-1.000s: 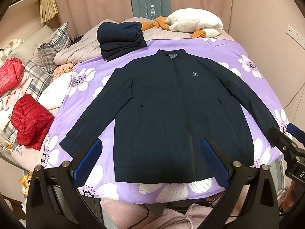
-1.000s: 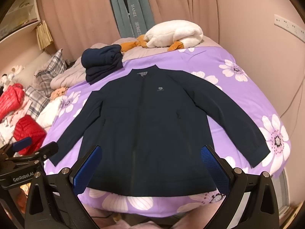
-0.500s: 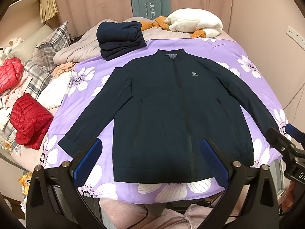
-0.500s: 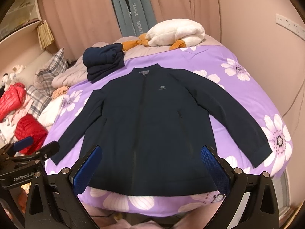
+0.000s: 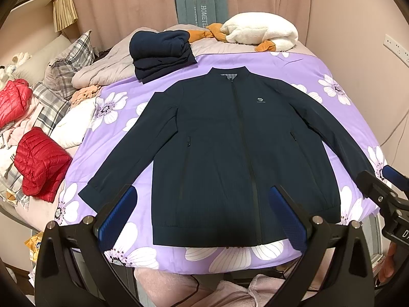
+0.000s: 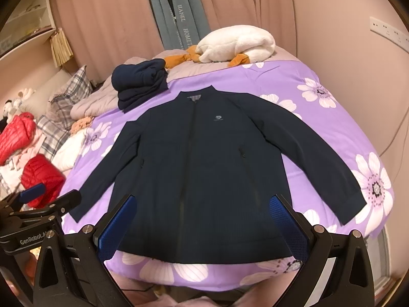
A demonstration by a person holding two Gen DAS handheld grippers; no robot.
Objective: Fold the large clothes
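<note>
A dark navy zip jacket lies flat, front up, on the purple flowered bedspread, collar at the far end and both sleeves spread out to the sides. It also shows in the right wrist view. My left gripper is open and empty, held above the near hem. My right gripper is open and empty, also held above the near hem. Each gripper shows at the edge of the other's view.
A folded stack of navy clothes sits beyond the collar. A white fleece bundle and orange cloth lie at the head of the bed. Red down jackets, plaid pillows and loose clothes crowd the left side. A wall stands to the right.
Both grippers have drifted slightly; the right wrist view has risen and tilted a little. The jacket has not moved and both grippers stay open.
</note>
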